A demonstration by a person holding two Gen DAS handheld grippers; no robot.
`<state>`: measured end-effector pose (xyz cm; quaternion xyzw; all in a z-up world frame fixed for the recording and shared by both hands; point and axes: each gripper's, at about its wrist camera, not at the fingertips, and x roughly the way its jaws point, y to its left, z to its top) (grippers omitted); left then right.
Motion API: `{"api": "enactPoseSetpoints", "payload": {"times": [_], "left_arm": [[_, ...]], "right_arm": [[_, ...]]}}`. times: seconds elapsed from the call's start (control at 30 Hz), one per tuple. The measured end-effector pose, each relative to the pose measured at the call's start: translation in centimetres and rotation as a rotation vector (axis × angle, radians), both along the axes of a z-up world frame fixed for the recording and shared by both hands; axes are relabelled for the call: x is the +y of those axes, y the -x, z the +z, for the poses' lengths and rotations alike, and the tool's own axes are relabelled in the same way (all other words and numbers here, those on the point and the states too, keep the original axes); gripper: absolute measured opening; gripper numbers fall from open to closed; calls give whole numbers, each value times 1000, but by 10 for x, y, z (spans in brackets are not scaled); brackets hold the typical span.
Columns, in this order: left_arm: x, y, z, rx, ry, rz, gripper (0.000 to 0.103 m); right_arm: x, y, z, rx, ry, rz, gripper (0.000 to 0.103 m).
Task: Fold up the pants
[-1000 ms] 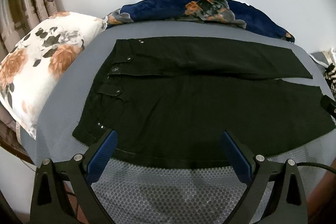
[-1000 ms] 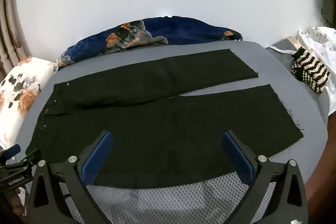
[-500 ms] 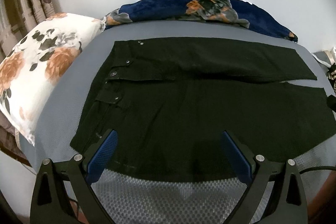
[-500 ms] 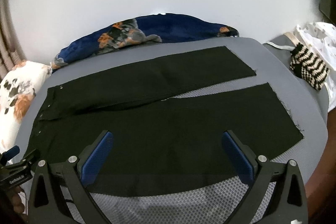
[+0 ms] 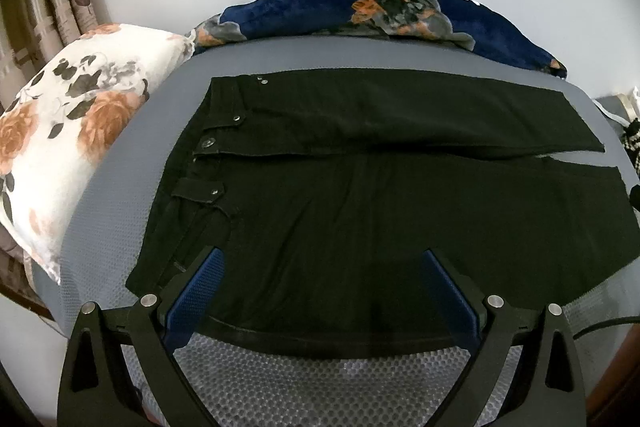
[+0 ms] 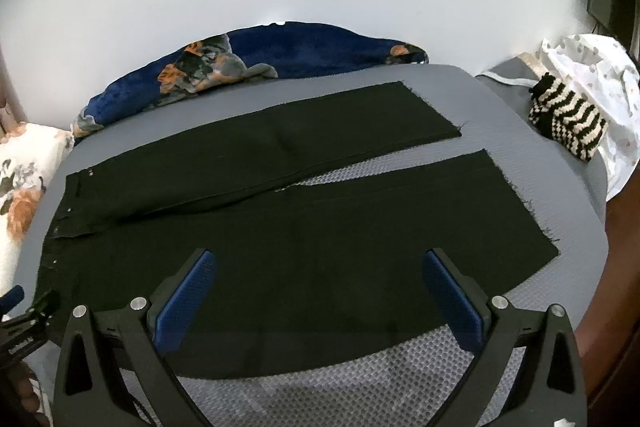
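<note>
**Black pants laid flat, both grippers wide and empty at the near edge**

The black pants (image 5: 360, 195) lie spread flat on a grey mesh-textured surface (image 5: 320, 379), filling the middle of both views. In the left wrist view the waistband with its metal buttons sits at centre left; in the right wrist view the two frayed leg ends reach toward the right, with a narrow wedge of grey showing between the legs.

The left gripper (image 5: 320, 271) hangs over the near hem side by the waist, its blue-padded jaws spread wide with nothing between them. The right gripper (image 6: 318, 271) is likewise fully spread and holds nothing, poised over the near leg.

The cloth looks soft, limp and light, likely to sag and drag rather than keep its shape, so two holds seem wise. The near long edge looks like the sensible place to pinch: one hold near the waistband corner, one toward the leg end, taking both layers.

A floral pillow (image 5: 68, 131) lies at left, a navy floral blanket (image 6: 248, 71) at the far edge, a striped knit item (image 6: 568, 119) at right.
</note>
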<state>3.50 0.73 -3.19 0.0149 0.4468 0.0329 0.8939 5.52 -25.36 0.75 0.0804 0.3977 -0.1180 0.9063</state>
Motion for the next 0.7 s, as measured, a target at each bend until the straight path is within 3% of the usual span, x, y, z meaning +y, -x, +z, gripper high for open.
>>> {"api": "enactPoseSetpoints", "payload": {"times": [0.7], "left_arm": [[7, 12, 2, -4, -16, 27, 98]], "right_arm": [[18, 1, 6, -5, 84, 46, 103]]}}
